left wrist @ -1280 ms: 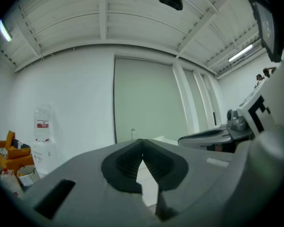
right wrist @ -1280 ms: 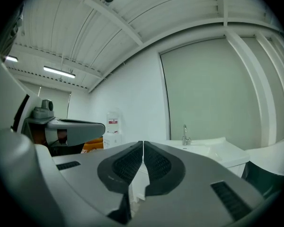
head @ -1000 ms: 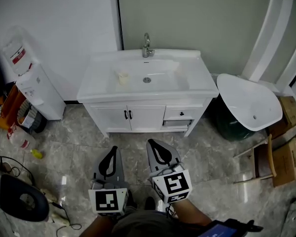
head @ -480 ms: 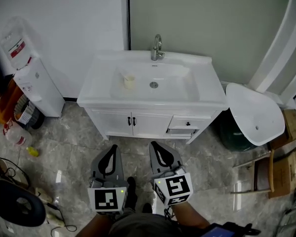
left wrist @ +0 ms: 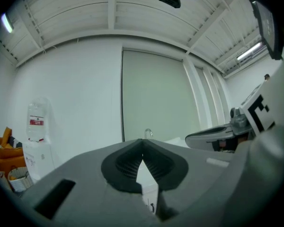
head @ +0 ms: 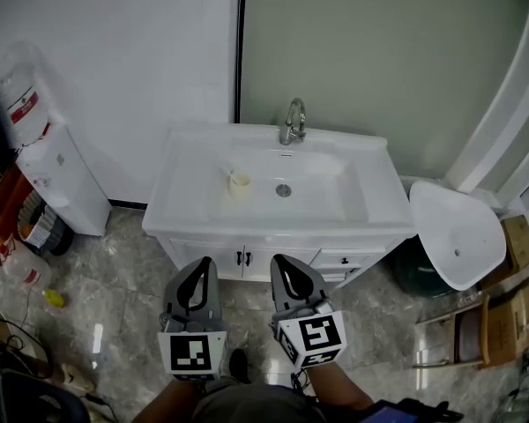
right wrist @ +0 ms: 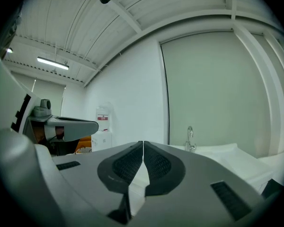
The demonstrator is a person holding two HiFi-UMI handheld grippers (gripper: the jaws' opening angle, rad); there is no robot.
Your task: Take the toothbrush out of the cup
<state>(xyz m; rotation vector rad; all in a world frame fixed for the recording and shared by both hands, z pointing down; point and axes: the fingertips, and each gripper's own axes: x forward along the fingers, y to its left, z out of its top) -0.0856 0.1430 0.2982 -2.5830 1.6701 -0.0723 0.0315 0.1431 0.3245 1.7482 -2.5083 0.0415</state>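
Observation:
A small pale cup stands in the basin of the white sink cabinet, left of the drain; the toothbrush in it is too small to make out. My left gripper and right gripper are held side by side in front of the cabinet, well short of the cup. Both point level at the sink with jaws together and nothing between them. In the left gripper view the left gripper is shut; in the right gripper view the right gripper is shut too.
A chrome tap rises at the back of the basin. A water dispenser stands left of the cabinet, with clutter on the floor beside it. A loose white basin and cardboard boxes lie to the right.
Both grippers and the camera have moved forward towards the sink cabinet, which now sits closer and lower in the head view. The jaws stayed shut.

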